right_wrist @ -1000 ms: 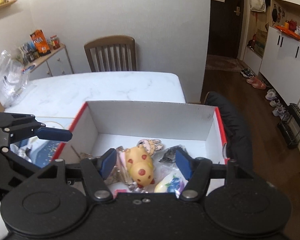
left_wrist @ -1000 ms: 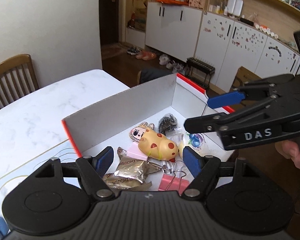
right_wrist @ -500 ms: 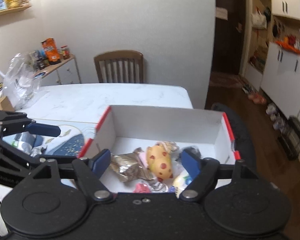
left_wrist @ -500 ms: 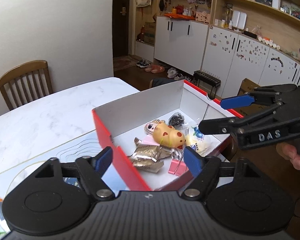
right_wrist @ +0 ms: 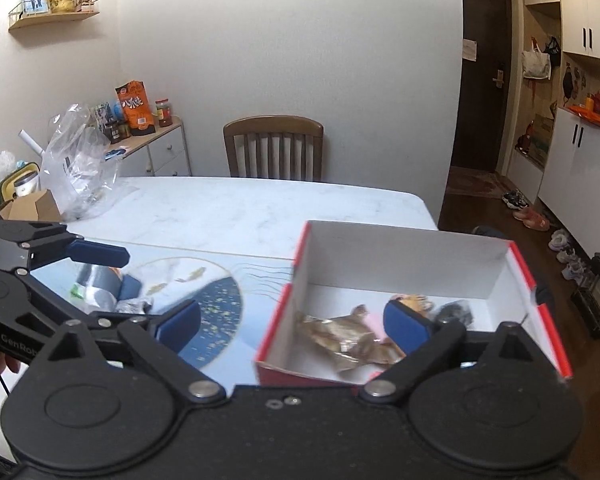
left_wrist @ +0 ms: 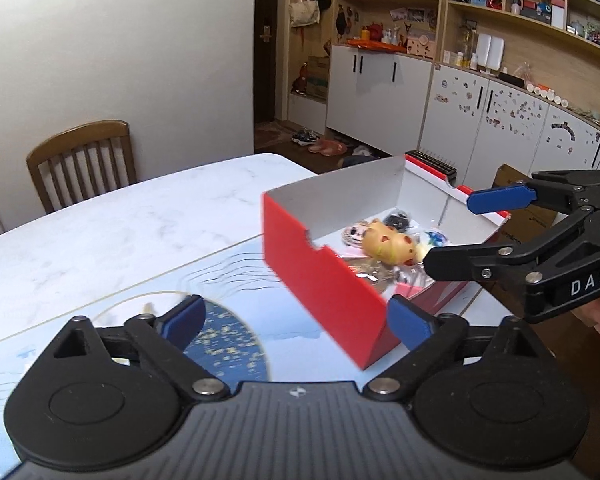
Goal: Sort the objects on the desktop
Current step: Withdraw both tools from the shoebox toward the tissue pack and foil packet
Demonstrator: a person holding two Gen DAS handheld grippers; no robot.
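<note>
White marble-patterned table (right_wrist: 240,208): large, rounded corner, bearing all items below. Wooden slat-back chair (right_wrist: 274,148): at the table's far side, against the wall. Blue and white printed mat (left_wrist: 236,332): flat on the table, just beside the box. Red cardboard box (left_wrist: 324,280): white inside, open top, standing at the table edge, its near corner on or touching the mat; it holds the small desktop objects. Left gripper (left_wrist: 296,316): black frame, blue pads, jaws opening and wide apart, nothing between them; hovers over the mat with the box's near corner just ahead of the right-hand pad. Right gripper (right_wrist: 292,322): same build, jaws opening and wide apart, gripping nothing; hovers at the box's near wall, one pad over the mat, the other over the box interior. Roll of grey tape (right_wrist: 100,284): on the mat, near the left gripper as seen from the right wrist view. Crumpled gold foil wrapper (right_wrist: 348,340): on the box floor. Yellow toy with red spots (left_wrist: 388,240): in the box, beside the wrapper. Small dark bundle (right_wrist: 454,312): in the box's far corner; kind cannot be told.
</note>
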